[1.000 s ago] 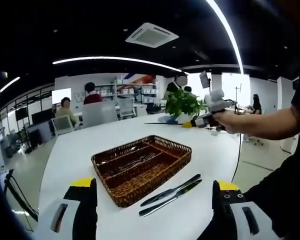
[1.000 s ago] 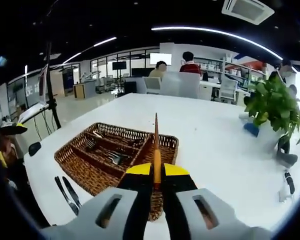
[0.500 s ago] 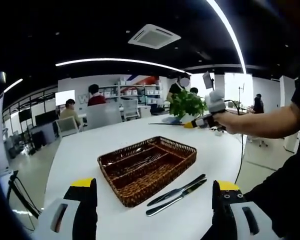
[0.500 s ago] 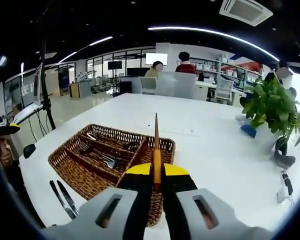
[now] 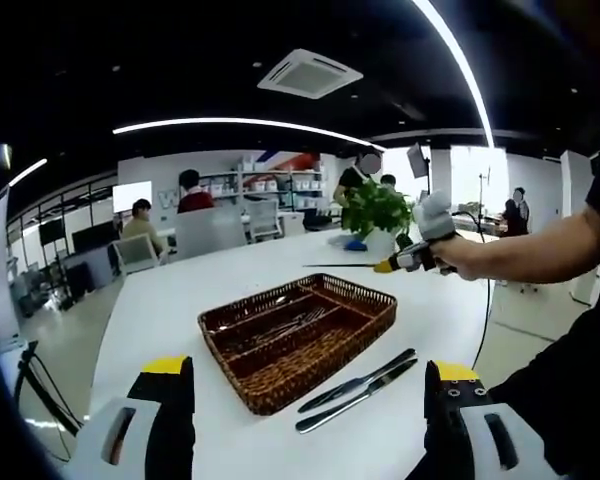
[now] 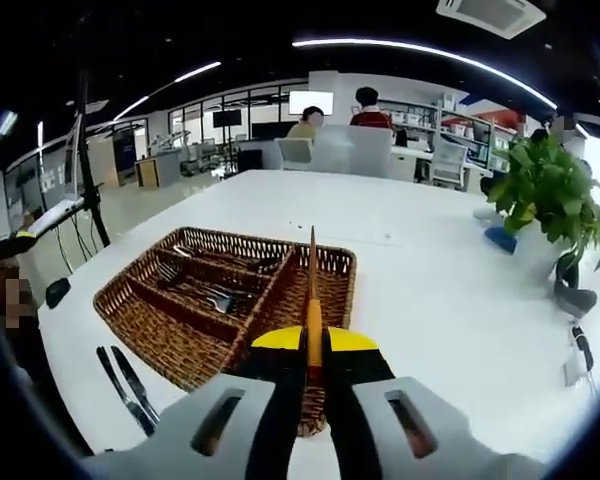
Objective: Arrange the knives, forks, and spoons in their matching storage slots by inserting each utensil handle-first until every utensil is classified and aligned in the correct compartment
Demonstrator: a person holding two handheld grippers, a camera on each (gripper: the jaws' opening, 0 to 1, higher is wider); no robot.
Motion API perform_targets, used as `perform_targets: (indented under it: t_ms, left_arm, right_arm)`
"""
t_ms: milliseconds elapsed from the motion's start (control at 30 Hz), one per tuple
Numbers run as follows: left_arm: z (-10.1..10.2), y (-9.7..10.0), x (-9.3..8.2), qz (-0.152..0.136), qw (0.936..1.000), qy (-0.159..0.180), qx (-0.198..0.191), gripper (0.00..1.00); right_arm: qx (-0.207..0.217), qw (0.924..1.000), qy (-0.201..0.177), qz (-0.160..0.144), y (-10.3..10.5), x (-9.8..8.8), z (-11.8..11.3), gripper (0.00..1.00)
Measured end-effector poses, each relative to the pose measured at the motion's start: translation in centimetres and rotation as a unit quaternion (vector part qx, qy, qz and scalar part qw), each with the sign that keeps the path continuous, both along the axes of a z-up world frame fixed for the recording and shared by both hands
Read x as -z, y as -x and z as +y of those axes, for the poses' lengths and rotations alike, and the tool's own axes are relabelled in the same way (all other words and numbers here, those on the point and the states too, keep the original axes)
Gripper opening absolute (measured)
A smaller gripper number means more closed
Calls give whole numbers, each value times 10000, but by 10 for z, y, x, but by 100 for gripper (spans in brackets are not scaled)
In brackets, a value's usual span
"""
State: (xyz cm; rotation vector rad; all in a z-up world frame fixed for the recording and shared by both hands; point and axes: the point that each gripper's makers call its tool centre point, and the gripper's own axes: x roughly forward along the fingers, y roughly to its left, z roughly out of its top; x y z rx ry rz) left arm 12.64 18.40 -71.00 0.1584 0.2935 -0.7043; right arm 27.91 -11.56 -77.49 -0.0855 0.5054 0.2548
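Observation:
A brown wicker tray (image 5: 280,385) with long slots lies on the white table, several forks (image 5: 298,322) in its middle slot. Two knives (image 5: 355,385) lie side by side on the table just right of it. My left gripper (image 5: 308,372) hangs open in front of the tray, holding nothing. In the left gripper view my right gripper (image 5: 388,266) hovers above the tray's far right corner, shut on a knife (image 5: 340,266) that points left. In the right gripper view that knife (image 6: 313,290) is edge-on between the shut jaws, over the tray's (image 6: 140,325) right slot; the two loose knives (image 6: 125,385) lie at lower left.
A potted plant (image 5: 375,208) (image 6: 550,190) stands at the table's far side, with small items (image 6: 577,345) near it. People sit at desks (image 5: 185,205) behind the table. A stand (image 6: 85,150) rises beyond the table's left edge.
My right gripper has come down a little with the knife, closer to the tray. Both views have shifted slightly with the hands; the tray and loose knives have not moved.

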Motion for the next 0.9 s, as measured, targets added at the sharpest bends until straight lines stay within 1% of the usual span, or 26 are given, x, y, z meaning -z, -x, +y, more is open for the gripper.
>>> perform_targets:
  t_ms: [67,367,600,733,900]
  left_arm:
    - [1,-1,1,-23,10000,-35,-17,100]
    - [4,0,0,-16,10000,0,-51,100]
    - [4,1,1,5,10000,-10,-54,100]
    - [5,1,0,-5,10000,-5,-60,100]
    - [7,2,0,1,10000,-7,-74,100]
  right_arm:
    - [-5,10000,34,60,1,6,1,4]
    - [-33,9997,89,227,2,18,7,4]
    - [31,9993,-13,373,0,27,10,4]
    - [47,9991,-4,416,-1,31,11,4]
    - [129,9984,-129,530,0,36,13,4]
